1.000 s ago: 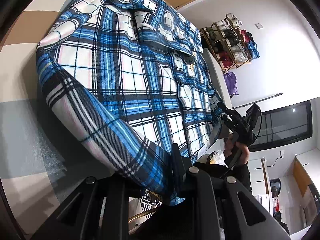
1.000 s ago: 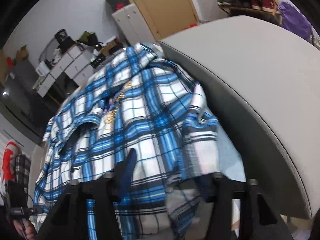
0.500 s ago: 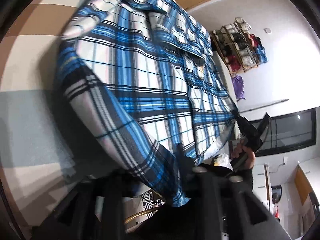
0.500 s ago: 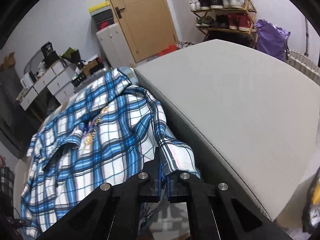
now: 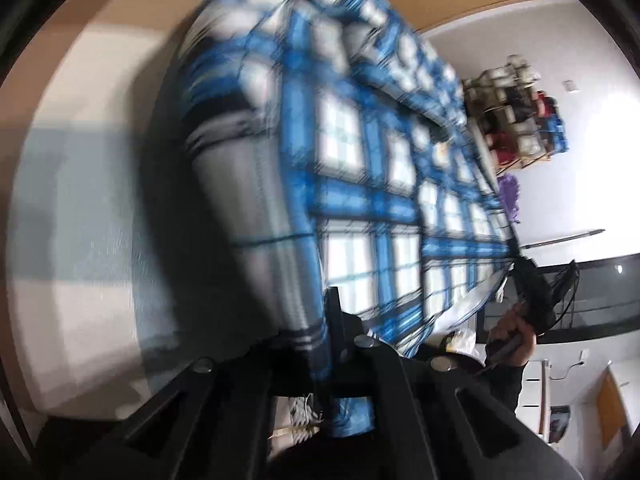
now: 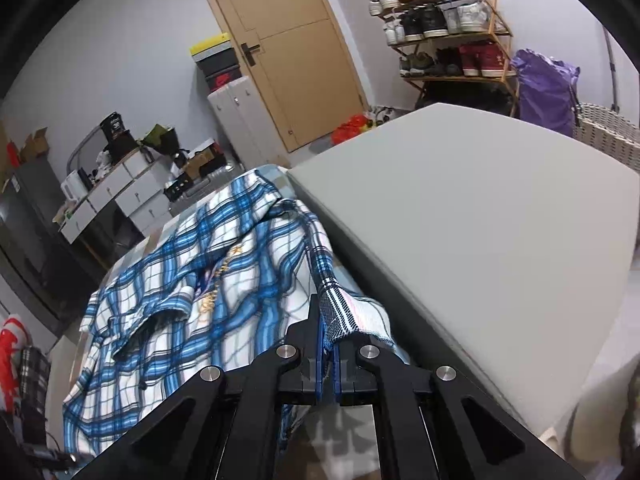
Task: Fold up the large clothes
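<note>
A blue and white plaid shirt [image 6: 180, 320] lies spread on striped bedding [image 5: 80, 200]. In the blurred left wrist view the shirt [image 5: 360, 184] fills the middle. My left gripper [image 5: 336, 344] is closing its jaws with the shirt's near edge pinched between them. My right gripper [image 6: 329, 356] is shut on a bunched corner of the hem, lifted off the bedding. In the left wrist view that right gripper [image 5: 528, 280] shows at the shirt's far corner, held by a hand [image 5: 516, 332].
A grey mattress slab [image 6: 480, 220] runs along the shirt's right side. Behind it stand a shoe rack [image 6: 444, 32], a purple bag [image 6: 544, 88] and a wooden door [image 6: 288, 40]. White drawers [image 6: 116, 196] with clutter stand at the left.
The right gripper closed on the hem corner and rose with it. The left gripper's jaws came together on the shirt's near edge, and its view has turned and blurred.
</note>
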A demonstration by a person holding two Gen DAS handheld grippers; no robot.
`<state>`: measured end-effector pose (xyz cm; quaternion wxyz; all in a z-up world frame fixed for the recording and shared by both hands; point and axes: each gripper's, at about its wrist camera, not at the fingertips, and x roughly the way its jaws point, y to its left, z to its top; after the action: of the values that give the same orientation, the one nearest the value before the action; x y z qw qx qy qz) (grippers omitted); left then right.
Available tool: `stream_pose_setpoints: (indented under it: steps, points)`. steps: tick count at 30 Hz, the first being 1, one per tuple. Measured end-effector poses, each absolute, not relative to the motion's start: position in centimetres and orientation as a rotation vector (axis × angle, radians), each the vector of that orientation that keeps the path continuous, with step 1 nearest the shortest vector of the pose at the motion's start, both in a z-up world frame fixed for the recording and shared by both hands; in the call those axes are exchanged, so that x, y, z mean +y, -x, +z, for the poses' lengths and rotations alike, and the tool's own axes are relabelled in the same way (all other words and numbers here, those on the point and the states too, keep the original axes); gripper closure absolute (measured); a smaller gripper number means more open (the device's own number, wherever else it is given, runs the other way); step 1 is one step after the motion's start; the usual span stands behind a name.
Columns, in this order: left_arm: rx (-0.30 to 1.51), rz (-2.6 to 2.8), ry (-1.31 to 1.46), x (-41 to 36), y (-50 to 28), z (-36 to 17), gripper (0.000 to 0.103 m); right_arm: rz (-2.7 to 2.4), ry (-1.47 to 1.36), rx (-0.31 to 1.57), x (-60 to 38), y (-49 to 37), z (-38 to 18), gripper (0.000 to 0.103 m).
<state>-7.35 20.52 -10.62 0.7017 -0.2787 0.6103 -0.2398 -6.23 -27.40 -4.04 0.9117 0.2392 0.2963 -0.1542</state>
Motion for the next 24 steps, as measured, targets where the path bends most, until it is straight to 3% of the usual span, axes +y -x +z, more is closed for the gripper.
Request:
stream_pose_setpoints:
  steps: [10, 24]
  points:
    - [1.315, -0.496, 0.591, 24.1, 10.3, -8.4, 0.103, -0.385, -0.406, 0.639, -27.0, 8.2, -3.0, 0.101]
    - [1.273, -0.612, 0.843, 24.9, 7.9, -8.3, 0.103, -0.289, -0.435, 0.767, -27.5, 10.3, -1.8, 0.101]
